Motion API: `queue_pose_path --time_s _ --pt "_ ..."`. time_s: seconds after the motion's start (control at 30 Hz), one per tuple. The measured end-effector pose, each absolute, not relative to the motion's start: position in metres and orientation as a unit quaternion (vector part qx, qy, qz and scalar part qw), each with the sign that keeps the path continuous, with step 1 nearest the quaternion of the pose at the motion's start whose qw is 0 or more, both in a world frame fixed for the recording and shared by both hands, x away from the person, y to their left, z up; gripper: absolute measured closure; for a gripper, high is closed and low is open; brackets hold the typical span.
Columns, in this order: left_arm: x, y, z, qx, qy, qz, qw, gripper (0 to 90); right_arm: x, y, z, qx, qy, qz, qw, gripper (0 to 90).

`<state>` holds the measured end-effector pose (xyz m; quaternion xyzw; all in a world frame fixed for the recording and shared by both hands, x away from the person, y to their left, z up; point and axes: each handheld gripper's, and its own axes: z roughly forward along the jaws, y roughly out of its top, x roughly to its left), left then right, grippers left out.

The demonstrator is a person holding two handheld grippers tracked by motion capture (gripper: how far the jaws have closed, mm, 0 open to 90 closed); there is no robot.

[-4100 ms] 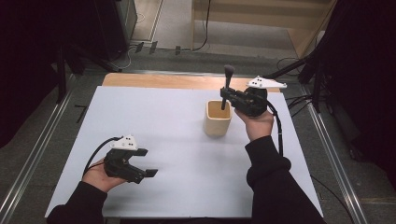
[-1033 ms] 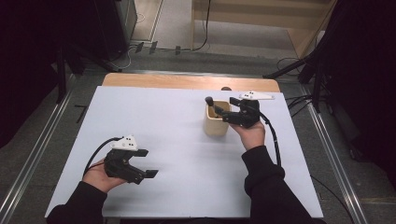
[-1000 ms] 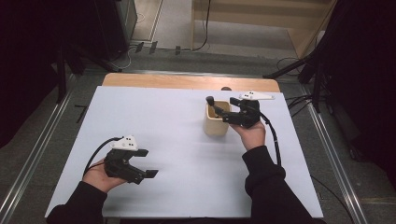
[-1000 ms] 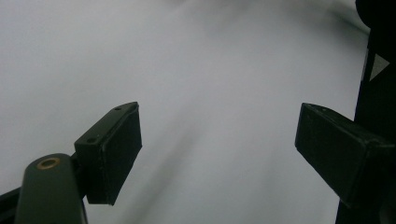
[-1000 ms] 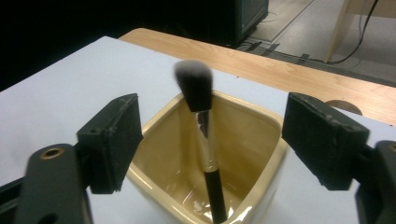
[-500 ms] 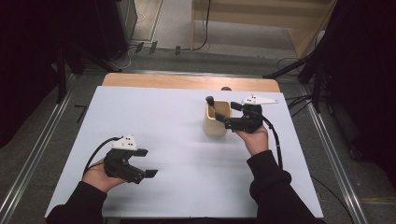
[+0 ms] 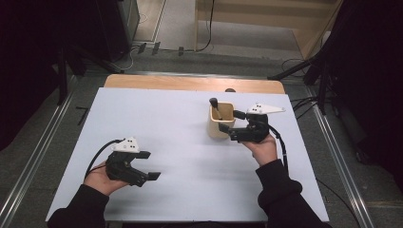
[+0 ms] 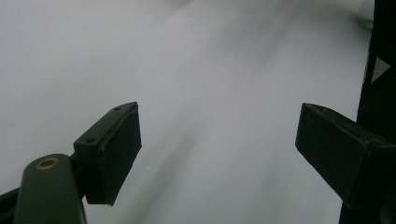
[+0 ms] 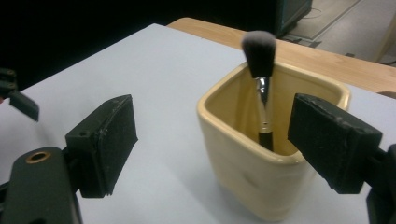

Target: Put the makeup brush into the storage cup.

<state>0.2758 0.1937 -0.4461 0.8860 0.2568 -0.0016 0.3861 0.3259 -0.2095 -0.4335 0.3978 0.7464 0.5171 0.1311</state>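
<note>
Right gripper view: we are seeing the makeup brush (image 9: 260,70) standing bristles-up in the cream ceramic cup (image 9: 261,186), which sits on the white table (image 7: 180,123). We are holding the right gripper (image 7: 227,121) spread wide beside the cup, gripping nothing. We are judging the brush light and slim, its bristles soft; the metal ferrule or handle offers the firm hold. The left gripper (image 7: 148,165) is resting spread, well apart.

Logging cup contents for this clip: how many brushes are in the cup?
1. A single brush stands bristles-up inside the yellow cup, by the open right gripper. The cup's bottom is hidden, so something short could lie unseen.
</note>
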Motion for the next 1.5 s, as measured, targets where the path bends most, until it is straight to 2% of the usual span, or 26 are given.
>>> queue_pose_path --time_s 1.0,1.5 --pt "0.276 0.199 -0.445 0.884 0.256 0.006 0.391 15.1 0.283 -0.201 -0.446 0.335 0.779 0.515 0.121 16.2" --pt "0.277 0.202 -0.446 0.882 0.26 0.016 0.393 15.1 0.266 -0.204 -0.453 0.325 0.786 0.516 0.101 16.1"
